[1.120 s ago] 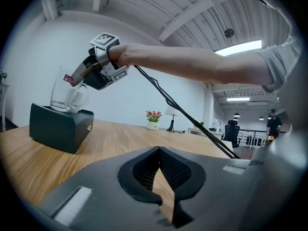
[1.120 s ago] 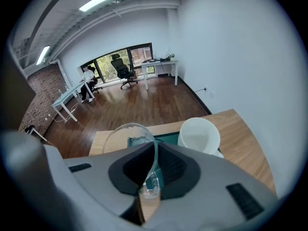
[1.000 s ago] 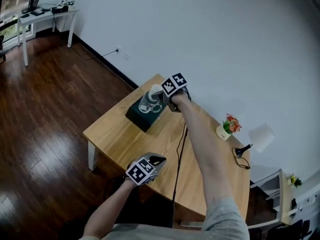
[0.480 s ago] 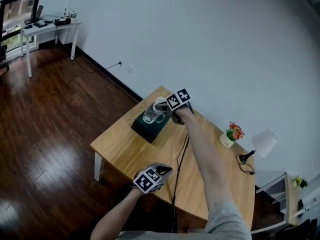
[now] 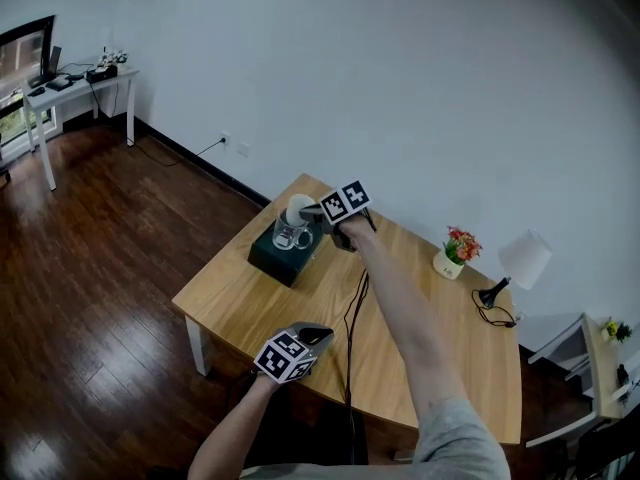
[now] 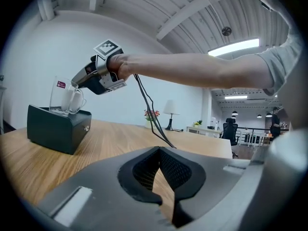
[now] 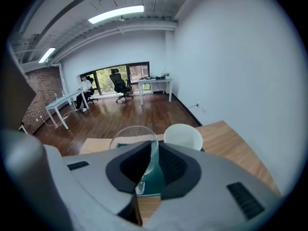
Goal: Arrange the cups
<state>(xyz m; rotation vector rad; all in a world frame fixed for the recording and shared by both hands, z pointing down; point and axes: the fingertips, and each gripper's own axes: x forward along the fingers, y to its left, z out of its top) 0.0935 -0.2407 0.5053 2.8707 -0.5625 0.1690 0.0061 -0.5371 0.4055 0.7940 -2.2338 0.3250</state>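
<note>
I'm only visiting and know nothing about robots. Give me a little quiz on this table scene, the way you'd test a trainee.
1. True or false: the glass mug stands on the bare table.
2. How many cups stand on the dark box?
3. Fill in: the mug's wall stands between the jaws of the ___ gripper.
Key: 1 false, it stands on the box. 2 two: the mug and a white cup. 3 right gripper; its jaws have just been opening.

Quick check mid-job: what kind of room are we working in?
Probably an open-plan office or studio: a white desk with a swivel chair by the window, a wood floor, and a wooden table carrying a lamp.
</note>
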